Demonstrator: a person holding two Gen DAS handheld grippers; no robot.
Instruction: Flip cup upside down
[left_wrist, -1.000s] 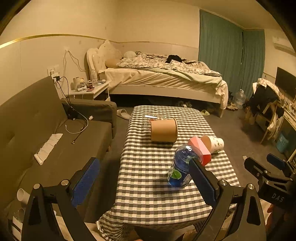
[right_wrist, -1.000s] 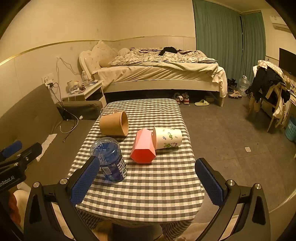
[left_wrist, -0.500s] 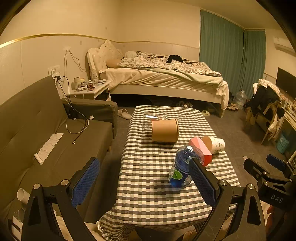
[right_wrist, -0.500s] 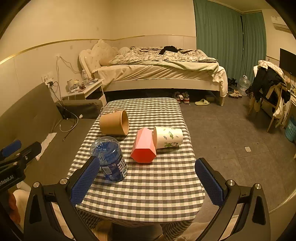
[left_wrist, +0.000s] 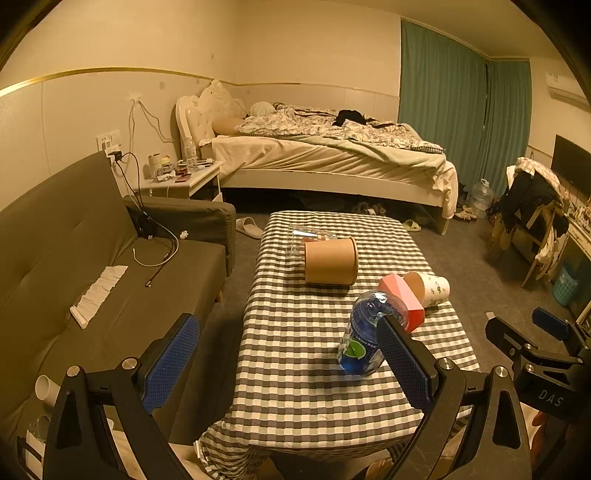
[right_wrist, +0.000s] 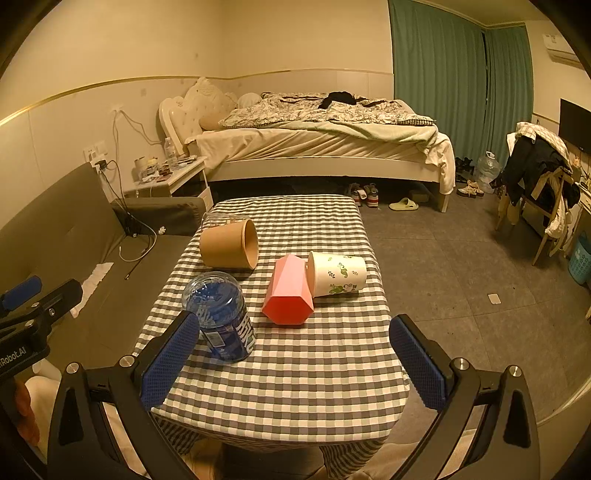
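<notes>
Several cups lie on the checkered table (right_wrist: 295, 373). On their sides are a brown paper cup (right_wrist: 229, 249) (left_wrist: 330, 260), a pink faceted cup (right_wrist: 288, 291) (left_wrist: 400, 299) and a white cup with green leaves (right_wrist: 338, 275) (left_wrist: 428, 290). A clear plastic cup (left_wrist: 304, 236) lies behind the brown one. A blue see-through cup (right_wrist: 221, 314) (left_wrist: 364, 332) stands on end. My left gripper (left_wrist: 286, 354) and right gripper (right_wrist: 293, 356) hover open over the near table edge, with nothing between their fingers.
A grey sofa (left_wrist: 92, 280) runs along the table's left side. A bed (right_wrist: 321, 147) and a nightstand (right_wrist: 166, 181) stand behind. A chair with clothes (right_wrist: 535, 184) is at the far right, across open floor (right_wrist: 461, 277).
The left wrist view has drifted very slightly. No cup has moved and both grippers stay open.
</notes>
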